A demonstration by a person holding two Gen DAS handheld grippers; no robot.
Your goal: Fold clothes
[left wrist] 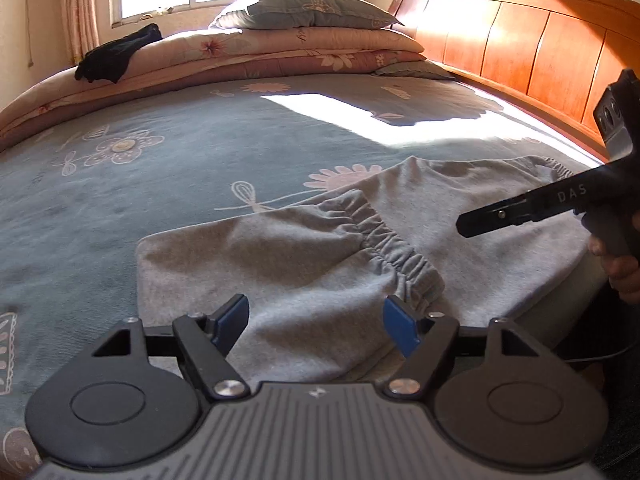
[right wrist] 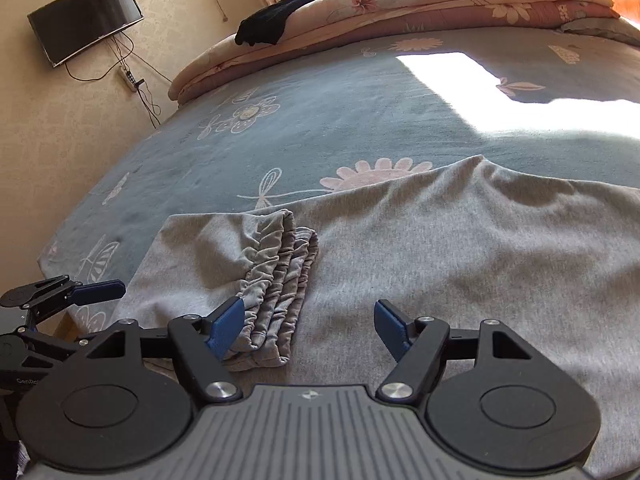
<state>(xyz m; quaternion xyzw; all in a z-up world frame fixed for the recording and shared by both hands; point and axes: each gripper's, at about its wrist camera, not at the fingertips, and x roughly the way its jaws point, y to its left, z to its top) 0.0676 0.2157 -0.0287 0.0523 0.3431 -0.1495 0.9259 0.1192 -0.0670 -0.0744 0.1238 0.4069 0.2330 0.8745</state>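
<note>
Two grippers hover with jaws spread wide and nothing between the pads: the left gripper (left wrist: 316, 322) and the right gripper (right wrist: 306, 326), both low in their frames above grey sweatpants (left wrist: 304, 264) lying folded on the near edge of the bed's blue floral sheet (left wrist: 160, 184). Only the left wrist view shows the wooden headboard (left wrist: 520, 48) at upper right and a hand (left wrist: 622, 268) at the right edge. Only the right wrist view shows a wall television (right wrist: 86, 18) at upper left. Dark clothing (left wrist: 116, 54) rests on the stacked quilts (left wrist: 280, 50).
</note>
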